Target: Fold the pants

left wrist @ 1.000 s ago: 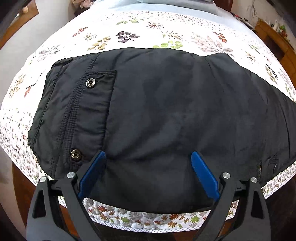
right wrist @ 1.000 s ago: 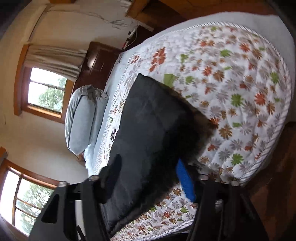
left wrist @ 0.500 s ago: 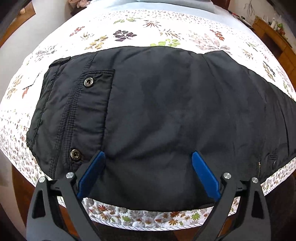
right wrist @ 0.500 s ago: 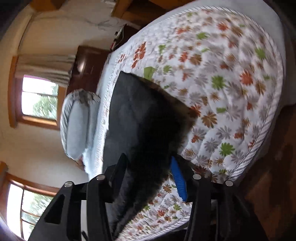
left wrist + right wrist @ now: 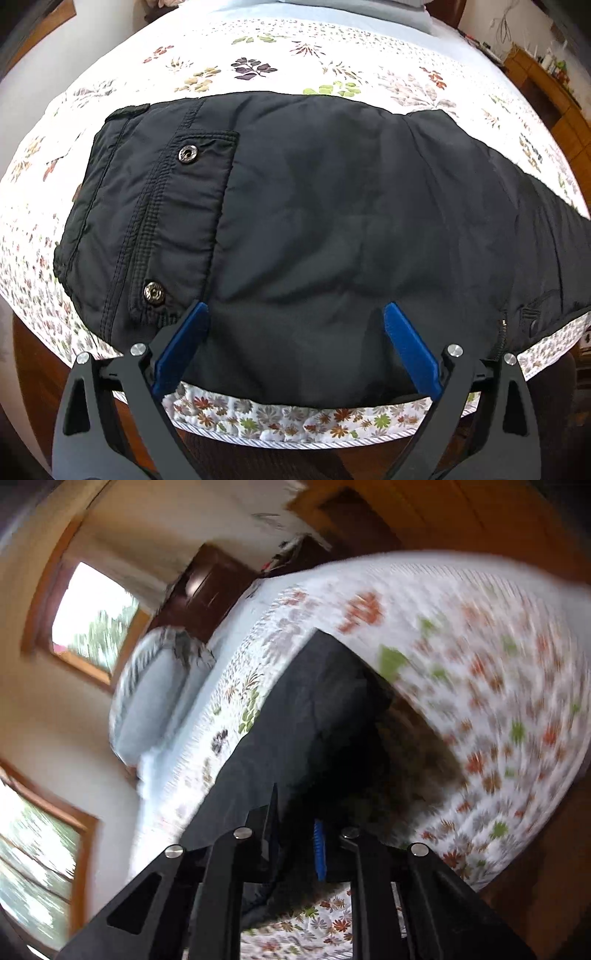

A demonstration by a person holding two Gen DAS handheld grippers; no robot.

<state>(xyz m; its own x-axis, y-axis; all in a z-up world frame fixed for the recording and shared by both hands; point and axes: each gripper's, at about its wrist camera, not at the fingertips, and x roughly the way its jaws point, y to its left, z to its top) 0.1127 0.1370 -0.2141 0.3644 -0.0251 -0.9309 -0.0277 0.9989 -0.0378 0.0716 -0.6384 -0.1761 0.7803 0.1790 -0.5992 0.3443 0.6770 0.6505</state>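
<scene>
Black pants [image 5: 332,221] lie flat on the floral quilt [image 5: 295,55] of the bed. Left wrist view: waistband, snap buttons [image 5: 187,153], left hand-held gripper [image 5: 295,314] spread wide above the fabric, not gripping. Right wrist view, blurred: right hand-held gripper [image 5: 295,834] just closed, clamped on the raised leg end; pillow [image 5: 147,701], windows.
</scene>
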